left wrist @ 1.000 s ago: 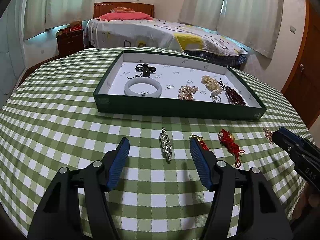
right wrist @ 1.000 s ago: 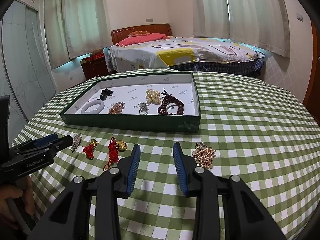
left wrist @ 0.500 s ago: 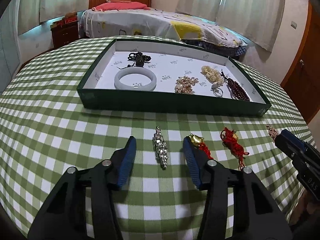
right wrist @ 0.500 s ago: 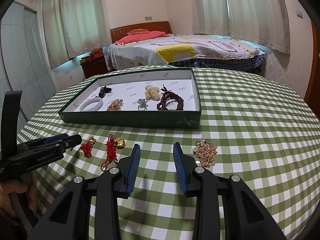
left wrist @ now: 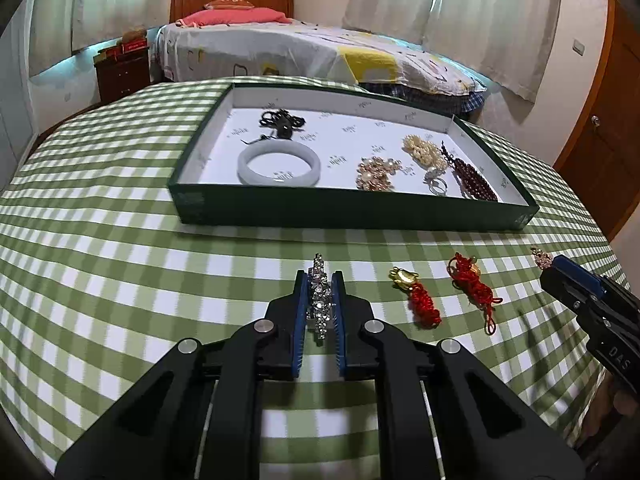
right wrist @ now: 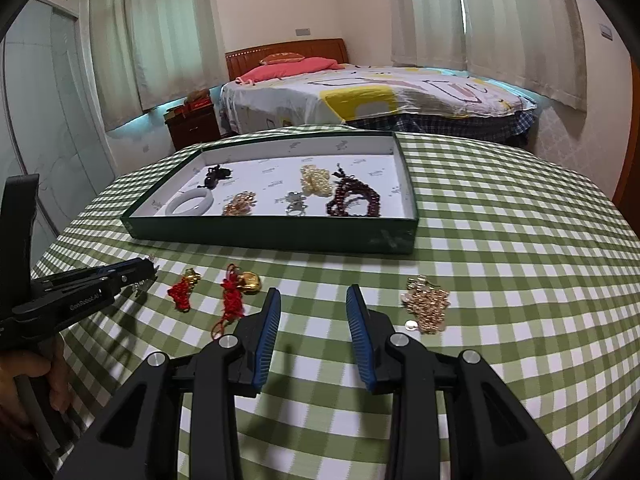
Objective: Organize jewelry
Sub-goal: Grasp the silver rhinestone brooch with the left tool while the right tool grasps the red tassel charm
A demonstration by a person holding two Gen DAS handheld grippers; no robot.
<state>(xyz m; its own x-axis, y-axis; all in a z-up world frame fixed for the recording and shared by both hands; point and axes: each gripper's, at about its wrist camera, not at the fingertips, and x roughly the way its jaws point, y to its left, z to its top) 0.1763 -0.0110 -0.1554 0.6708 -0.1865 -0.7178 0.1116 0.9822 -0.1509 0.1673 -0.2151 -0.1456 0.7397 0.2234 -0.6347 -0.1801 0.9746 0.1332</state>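
I saw the left gripper (left wrist: 319,300) clamped on the silver rhinestone brooch (left wrist: 319,295), on the green checked tablecloth (left wrist: 120,264) near the green cardboard tray (left wrist: 352,213). The right gripper (right wrist: 313,322) hovered, fingers spread, holding nothing.

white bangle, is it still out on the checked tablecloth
No, the white bangle lies inside the green tray.

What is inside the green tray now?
The green tray holds a white bangle, a black cord piece, a gold cluster, pearls, a ring, dark red beads.
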